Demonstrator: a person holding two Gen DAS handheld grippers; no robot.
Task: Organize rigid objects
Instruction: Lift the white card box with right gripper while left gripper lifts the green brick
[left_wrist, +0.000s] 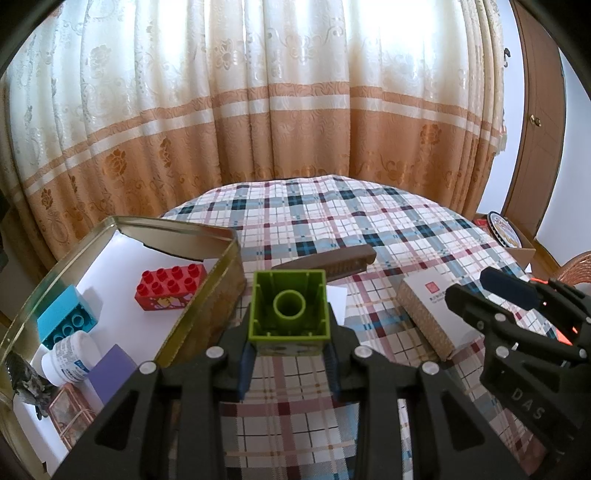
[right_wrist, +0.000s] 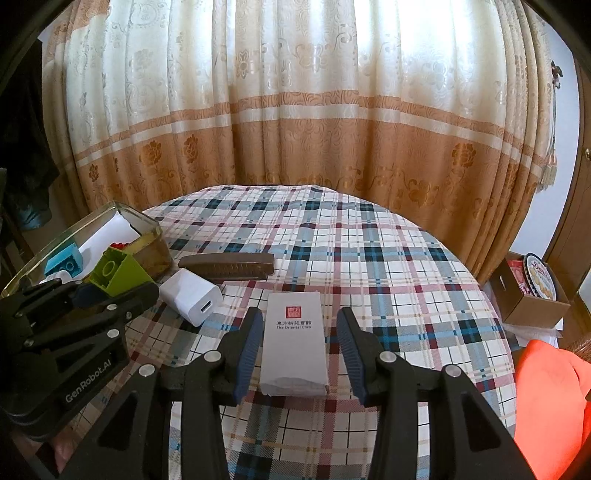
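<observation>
- The left gripper has its jaws clamped on the green block, hollow underside facing the camera, held above the counter.
- The tin box lies just to its left, nearest this hand.
- The right gripper has its jaws parted, straddling the white box without touching; the box's long axis runs along the fingers.

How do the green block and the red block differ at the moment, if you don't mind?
The green block is clamped in the left gripper, hollow underside showing; the red block lies studs-up inside the tin. The green block looks square, the red block oblong. Both are plastic building blocks.
</observation>
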